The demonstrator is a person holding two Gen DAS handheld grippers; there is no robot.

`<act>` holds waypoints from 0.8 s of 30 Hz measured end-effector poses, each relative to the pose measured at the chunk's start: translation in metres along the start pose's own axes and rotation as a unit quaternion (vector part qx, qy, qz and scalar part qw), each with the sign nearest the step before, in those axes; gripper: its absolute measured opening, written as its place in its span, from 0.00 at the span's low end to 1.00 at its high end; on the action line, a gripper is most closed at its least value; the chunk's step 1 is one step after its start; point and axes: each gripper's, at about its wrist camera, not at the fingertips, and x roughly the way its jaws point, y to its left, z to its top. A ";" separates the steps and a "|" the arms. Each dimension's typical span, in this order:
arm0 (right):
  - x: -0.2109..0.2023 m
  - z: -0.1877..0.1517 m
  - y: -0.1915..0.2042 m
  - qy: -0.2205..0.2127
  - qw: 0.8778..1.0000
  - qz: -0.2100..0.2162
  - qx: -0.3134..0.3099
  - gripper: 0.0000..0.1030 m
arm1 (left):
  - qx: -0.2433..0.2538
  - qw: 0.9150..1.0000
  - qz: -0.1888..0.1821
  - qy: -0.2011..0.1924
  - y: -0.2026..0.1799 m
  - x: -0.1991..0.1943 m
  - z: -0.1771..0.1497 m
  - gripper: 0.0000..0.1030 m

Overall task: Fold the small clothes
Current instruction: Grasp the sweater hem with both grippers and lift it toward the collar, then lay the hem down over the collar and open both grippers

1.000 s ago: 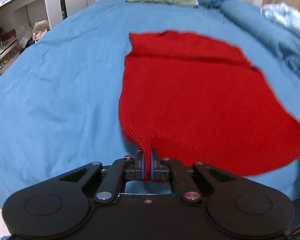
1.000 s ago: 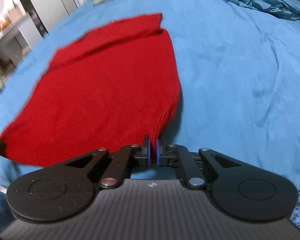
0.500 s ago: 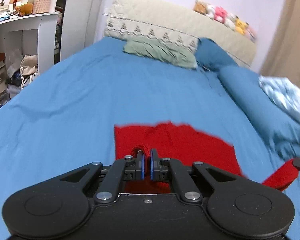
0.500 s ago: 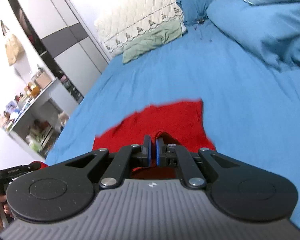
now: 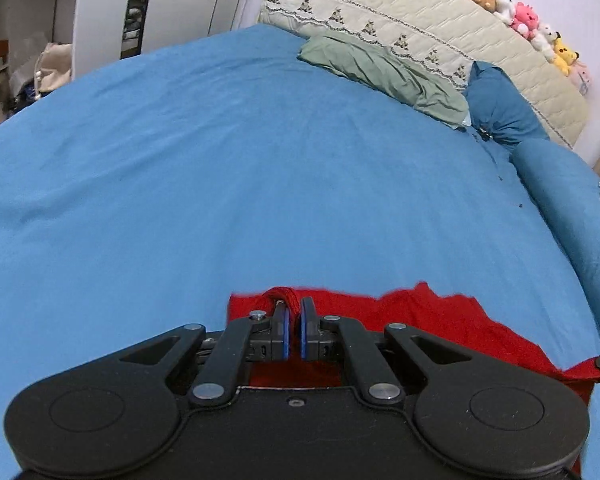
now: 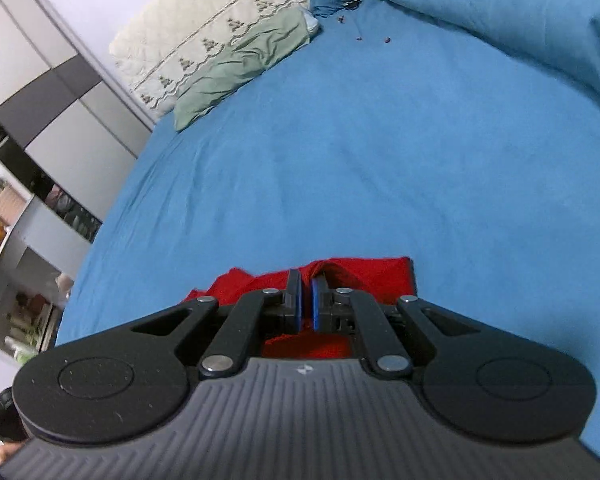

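A red knit garment (image 5: 440, 320) lies on the blue bed sheet (image 5: 260, 184), mostly hidden under both grippers. My left gripper (image 5: 294, 312) is shut on a bunched corner of it, near its far left edge. My right gripper (image 6: 306, 284) is shut on another corner of the red garment (image 6: 364, 276), near its far right edge. Only a narrow far strip of the garment shows in each view.
A green pillow (image 5: 384, 72) and a dark blue pillow (image 5: 500, 108) lie at the headboard (image 5: 440, 24), with plush toys (image 5: 532, 28) on top. A blue duvet (image 6: 500, 12) is piled along the right side. Shelves (image 6: 16, 272) and a wardrobe (image 6: 52, 96) stand left of the bed.
Both grippers have carried the near hem forward over the garment toward its far edge. The wide red spread seen a second ago has shrunk to a narrow strip under the grippers.
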 end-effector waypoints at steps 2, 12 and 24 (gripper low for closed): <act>0.012 0.005 -0.008 -0.003 1.000 -0.003 0.006 0.19 | -0.006 1.000 0.000 0.002 -0.004 0.013 0.011 0.05; 0.061 0.020 -0.018 -0.017 0.999 -0.024 0.025 0.25 | -0.016 1.000 0.023 0.005 -0.010 0.047 0.020 0.23; 0.013 -0.036 0.010 -0.004 0.991 0.003 -0.135 0.92 | 0.169 0.984 -0.044 -0.011 -0.028 -0.031 -0.056 0.86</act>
